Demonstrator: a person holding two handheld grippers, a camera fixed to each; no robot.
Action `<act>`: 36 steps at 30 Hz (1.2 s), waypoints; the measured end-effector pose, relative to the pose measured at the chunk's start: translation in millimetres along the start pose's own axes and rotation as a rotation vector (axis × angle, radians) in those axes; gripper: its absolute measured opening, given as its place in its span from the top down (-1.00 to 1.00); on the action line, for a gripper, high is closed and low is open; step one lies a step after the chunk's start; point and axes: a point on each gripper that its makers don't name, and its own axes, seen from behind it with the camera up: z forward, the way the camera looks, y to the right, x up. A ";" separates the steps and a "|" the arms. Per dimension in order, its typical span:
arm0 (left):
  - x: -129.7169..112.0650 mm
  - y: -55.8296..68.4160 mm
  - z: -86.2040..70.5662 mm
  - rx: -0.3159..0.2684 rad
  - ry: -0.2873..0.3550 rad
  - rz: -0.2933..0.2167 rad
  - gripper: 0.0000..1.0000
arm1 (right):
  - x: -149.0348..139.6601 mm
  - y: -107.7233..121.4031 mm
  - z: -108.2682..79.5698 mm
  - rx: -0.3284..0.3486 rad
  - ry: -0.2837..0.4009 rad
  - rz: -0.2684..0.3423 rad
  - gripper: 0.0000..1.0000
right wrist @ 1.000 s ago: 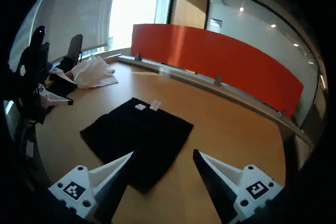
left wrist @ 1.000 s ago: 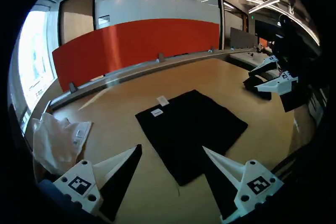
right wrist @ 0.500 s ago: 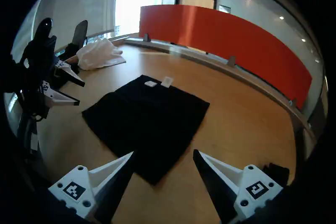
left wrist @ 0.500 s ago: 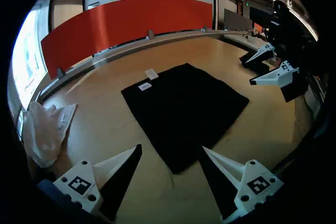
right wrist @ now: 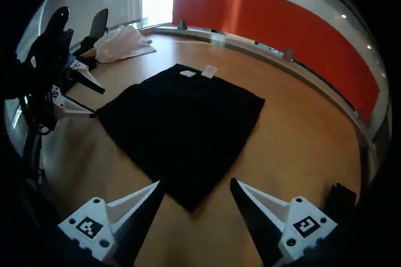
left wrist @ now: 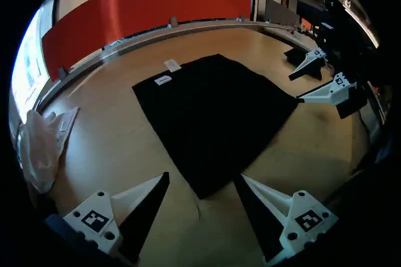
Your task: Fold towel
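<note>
Broad wooden surface point(left wrist: 115, 131), pale tan, carrying everything here.

Long orange partition point(left wrist: 150, 1) along the surface edge beyond the towel's far side, also seen in the right gripper view point(right wrist: 280, 16).

Black towel point(left wrist: 215, 111), spread flat and unfolded in the middle of the surface, one corner pointing toward each camera. Same towel in the right gripper view point(right wrist: 185, 121), lying open in a single layer as far as can be told.

Crumpled white cloth point(left wrist: 37, 147), well apart from the towel, off its left side near the surface edge; in the right gripper view point(right wrist: 123, 44), beyond the towel's far left corner.

Left claw point(left wrist: 201, 176), fingers spread wide, holding nothing, poised above the towel's near corner, not touching it. Seen again from the right gripper view point(right wrist: 99, 102), just beside the towel's left corner, fingers apart.

Right claw point(right wrist: 196, 181), likewise wide and empty, hovering over the towel's near corner. From the left gripper view point(left wrist: 294, 89), just off the towel's right corner.

Small white tag point(left wrist: 163, 80) on the towel near its far corner, with a white slip point(left wrist: 172, 65) just beyond that edge.

Compared with a second ago: towel larger in both views, its corners closer to both claws, partition higher in the picture; towel itself lying as before.
</note>
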 end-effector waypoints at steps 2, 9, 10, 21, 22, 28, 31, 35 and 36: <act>-3.3 0.0 1.9 0.000 -0.011 -0.004 -0.91 | -3.7 -1.6 2.1 0.008 -0.013 -0.003 -0.96; -13.5 6.0 5.9 -0.025 -0.045 -0.025 -0.88 | -11.5 -5.5 7.8 0.030 -0.044 -0.016 -0.91; -14.1 7.1 6.3 -0.029 -0.047 -0.026 -0.87 | -12.4 -6.0 8.0 0.035 -0.048 -0.017 -0.88; -16.3 9.1 11.6 -0.023 -0.055 -0.009 -0.65 | -22.2 -5.7 10.1 0.067 -0.085 -0.020 -0.60; -16.4 8.7 11.8 -0.021 -0.056 -0.010 -0.63 | -23.1 -5.5 10.3 0.068 -0.087 -0.021 -0.58; -17.1 6.9 12.8 -0.002 -0.062 -0.008 -0.52 | -25.1 -6.4 10.1 0.078 -0.089 -0.023 -0.47; -17.0 7.0 12.7 0.000 -0.067 -0.006 -0.49 | -25.5 -7.5 9.8 0.085 -0.088 -0.021 -0.37; -17.8 6.3 12.6 0.002 -0.073 -0.011 -0.32 | -26.4 -7.7 9.0 0.089 -0.089 -0.022 -0.15; -17.9 5.9 12.5 0.003 -0.075 -0.012 -0.25 | -26.5 -7.6 8.8 0.089 -0.090 -0.022 -0.04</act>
